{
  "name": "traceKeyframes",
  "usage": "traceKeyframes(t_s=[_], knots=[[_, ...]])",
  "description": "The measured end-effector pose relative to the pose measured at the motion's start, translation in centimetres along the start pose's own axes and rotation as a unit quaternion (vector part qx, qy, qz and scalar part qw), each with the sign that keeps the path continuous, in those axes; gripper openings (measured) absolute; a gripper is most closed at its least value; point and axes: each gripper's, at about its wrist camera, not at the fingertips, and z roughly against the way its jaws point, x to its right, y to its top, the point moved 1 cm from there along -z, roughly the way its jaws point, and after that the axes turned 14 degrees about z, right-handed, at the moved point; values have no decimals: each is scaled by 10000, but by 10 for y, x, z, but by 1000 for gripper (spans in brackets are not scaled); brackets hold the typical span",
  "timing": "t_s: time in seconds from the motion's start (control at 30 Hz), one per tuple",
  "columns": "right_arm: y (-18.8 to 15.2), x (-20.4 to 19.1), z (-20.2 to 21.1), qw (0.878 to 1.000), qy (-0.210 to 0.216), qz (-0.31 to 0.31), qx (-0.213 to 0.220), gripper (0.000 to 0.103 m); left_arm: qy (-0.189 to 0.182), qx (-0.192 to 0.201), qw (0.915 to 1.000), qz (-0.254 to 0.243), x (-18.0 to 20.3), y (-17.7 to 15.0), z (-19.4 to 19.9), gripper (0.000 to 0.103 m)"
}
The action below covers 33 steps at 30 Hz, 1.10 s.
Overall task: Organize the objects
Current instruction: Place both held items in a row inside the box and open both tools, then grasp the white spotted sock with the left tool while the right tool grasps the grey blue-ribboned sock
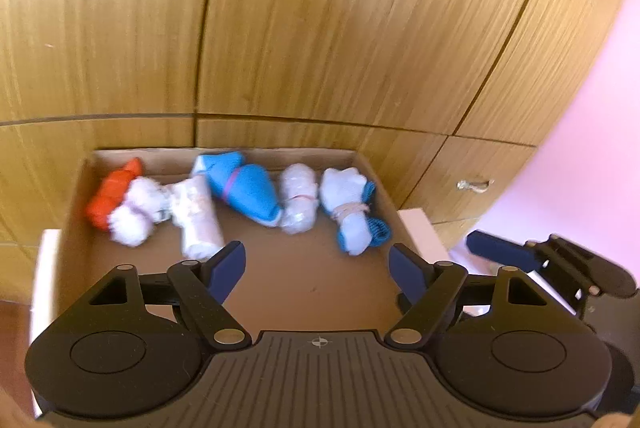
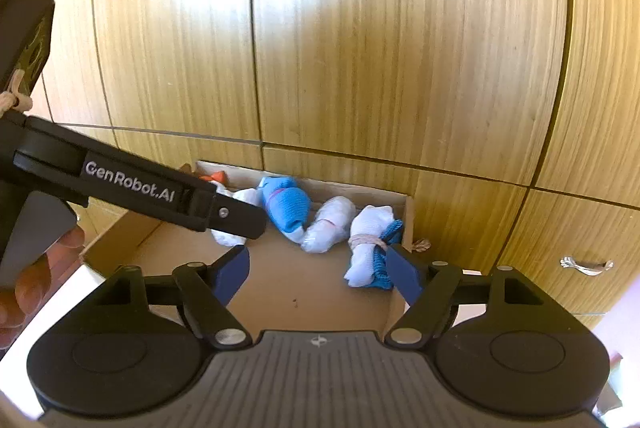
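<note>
Rolled sock bundles lie in a row along the far wall of the cardboard box (image 1: pixel 224 292): orange roll (image 1: pixel 114 192), white rolls, blue roll (image 1: pixel 244 188), and white-and-blue roll (image 1: pixel 354 214), all beyond the fingers. Left gripper (image 1: pixel 318 268) fingers wide, holding nothing, over bare box floor. Right gripper (image 2: pixel 318 272) fingers also wide and empty, its right finger (image 2: pixel 404 278) just beside the white-and-blue roll; wooden cabinet doors (image 1: pixel 320 28) behind.

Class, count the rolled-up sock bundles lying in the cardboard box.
6, in a row along the cardboard box back wall: orange bundle far left, fluffy white, pale roll, blue bundle, white roll, white-and-blue bundle far right. Blur could hide another.
</note>
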Motion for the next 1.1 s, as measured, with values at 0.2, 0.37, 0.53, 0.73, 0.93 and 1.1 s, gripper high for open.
traceKeyframes(t_s=[0.2, 0.37, 0.53, 0.73, 0.93, 1.1], knots=[[-1, -9, 17, 10000, 2, 8, -1, 78, 259, 158, 9992, -253, -11, -14, 29, 83], [-10, -10, 29, 10000, -35, -36, -36, 79, 489, 430, 9966, -507, -27, -36, 58, 86], [-22, -11, 39, 9999, -57, -118, -98, 79, 723, 617, 9932, -667, -56, -60, 82, 87], [-33, -13, 47, 9997, -89, -123, -173, 81, 1020, 728, 9903, -598, -91, -86, 103, 89], [-54, -8, 42, 9990, -124, -220, -365, 86, 1185, 874, 9876, -541, -118, -114, 113, 96], [-67, -7, 33, 9984, -78, -277, -482, 86, 1214, 752, 9884, -509, -133, -134, 105, 96]])
